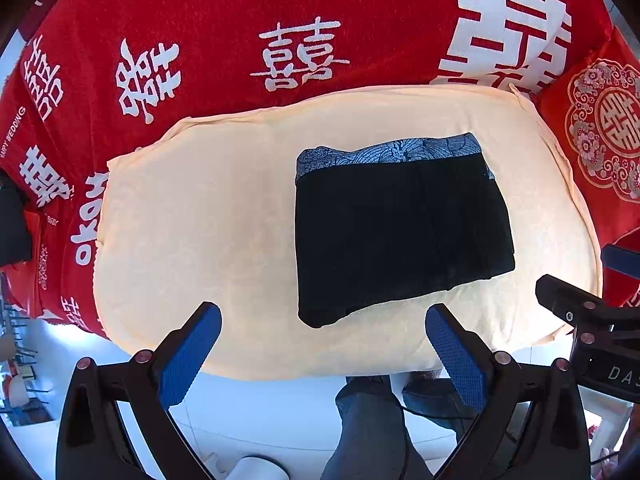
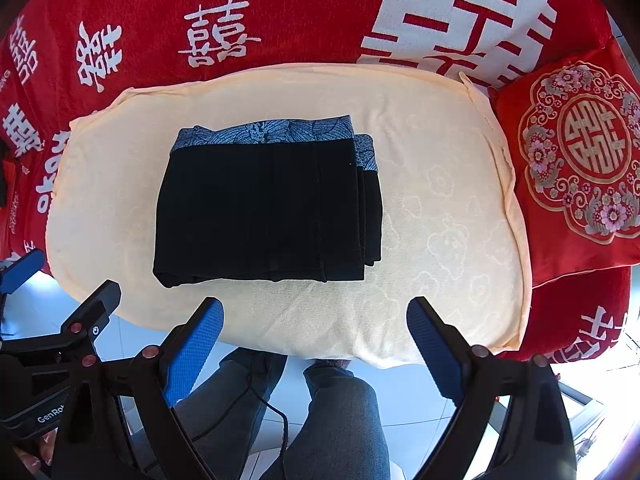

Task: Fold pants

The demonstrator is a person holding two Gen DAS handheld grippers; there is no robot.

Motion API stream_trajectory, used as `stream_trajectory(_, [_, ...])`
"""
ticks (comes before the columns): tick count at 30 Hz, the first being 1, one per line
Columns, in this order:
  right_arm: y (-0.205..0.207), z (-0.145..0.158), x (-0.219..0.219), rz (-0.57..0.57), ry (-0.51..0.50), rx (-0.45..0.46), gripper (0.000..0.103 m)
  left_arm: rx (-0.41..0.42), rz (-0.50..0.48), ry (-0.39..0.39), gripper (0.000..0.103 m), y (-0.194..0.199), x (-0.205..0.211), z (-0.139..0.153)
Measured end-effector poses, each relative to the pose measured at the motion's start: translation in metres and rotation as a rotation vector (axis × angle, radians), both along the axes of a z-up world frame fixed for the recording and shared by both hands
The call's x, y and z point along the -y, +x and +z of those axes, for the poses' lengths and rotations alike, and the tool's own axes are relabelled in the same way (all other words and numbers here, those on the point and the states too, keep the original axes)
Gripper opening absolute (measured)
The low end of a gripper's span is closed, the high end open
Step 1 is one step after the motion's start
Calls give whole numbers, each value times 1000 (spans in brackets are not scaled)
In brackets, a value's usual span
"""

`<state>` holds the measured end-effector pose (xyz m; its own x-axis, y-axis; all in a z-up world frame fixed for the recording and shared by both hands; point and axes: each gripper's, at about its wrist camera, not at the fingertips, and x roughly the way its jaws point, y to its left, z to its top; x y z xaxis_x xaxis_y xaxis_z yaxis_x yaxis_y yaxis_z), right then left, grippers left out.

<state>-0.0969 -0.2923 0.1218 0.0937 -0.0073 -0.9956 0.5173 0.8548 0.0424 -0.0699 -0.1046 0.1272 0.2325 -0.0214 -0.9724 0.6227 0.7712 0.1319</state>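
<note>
The black pants [image 1: 400, 236] [image 2: 264, 212] lie folded into a compact rectangle on a cream towel [image 1: 208, 220] [image 2: 432, 208], with a blue patterned waistband [image 1: 392, 150] [image 2: 272, 130] along the far edge. My left gripper [image 1: 324, 316] hovers open just in front of the bundle's near edge, nothing between its blue pads. My right gripper [image 2: 316, 312] is open too, held above the towel's near edge, slightly right of the bundle. Neither gripper touches the pants. The right gripper's body [image 1: 588, 320] shows at the right edge of the left wrist view.
A red blanket [image 1: 240, 20] [image 2: 280, 8] with white characters covers the surface around the towel. A red embroidered cushion [image 1: 604, 128] [image 2: 580, 164] sits at the right. A person's legs in jeans [image 1: 368, 432] [image 2: 320, 412] and a pale tiled floor lie below the near edge.
</note>
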Motion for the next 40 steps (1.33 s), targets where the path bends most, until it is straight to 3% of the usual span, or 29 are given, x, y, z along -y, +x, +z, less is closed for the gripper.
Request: stream_trajectory(40, [-1, -7, 8, -34, 5, -12, 95, -17, -42, -13, 103, 0, 5, -4])
